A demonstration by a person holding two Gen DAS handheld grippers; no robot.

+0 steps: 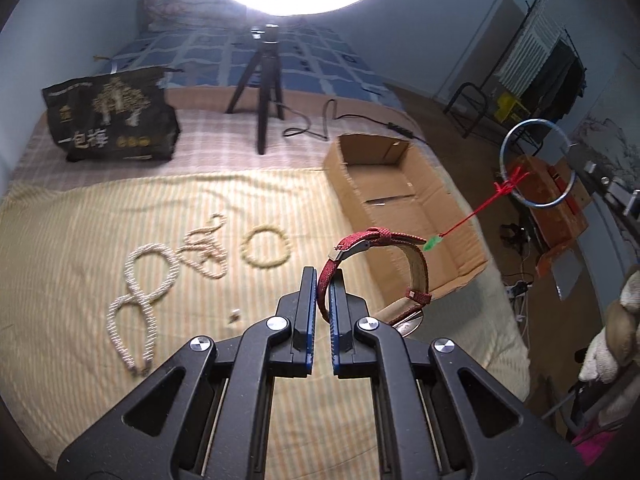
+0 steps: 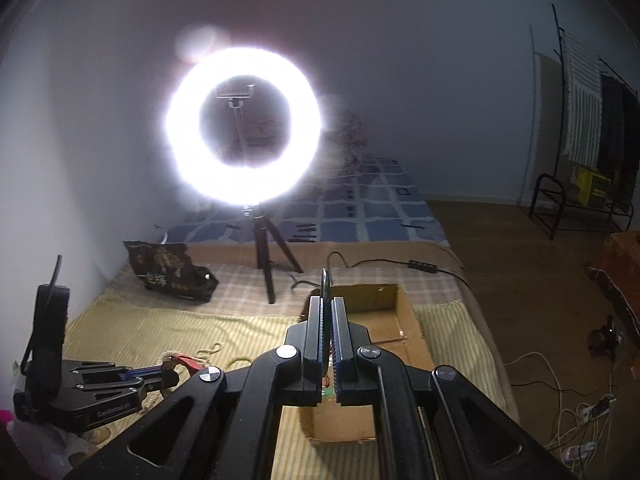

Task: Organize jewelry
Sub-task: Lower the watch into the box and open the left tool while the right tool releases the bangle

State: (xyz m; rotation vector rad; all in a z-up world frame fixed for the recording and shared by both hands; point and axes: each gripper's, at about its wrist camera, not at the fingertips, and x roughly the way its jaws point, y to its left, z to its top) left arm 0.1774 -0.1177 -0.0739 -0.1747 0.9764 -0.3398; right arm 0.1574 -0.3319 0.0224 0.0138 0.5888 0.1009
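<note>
A lit ring light stands on a black tripod at the far middle of the bed. A dark printed bag lies far left. A drying rack stands far right.

The bed carries necklaces at nine o'clock. A box lies at two. A tripod and bag stand at twelve.
</note>
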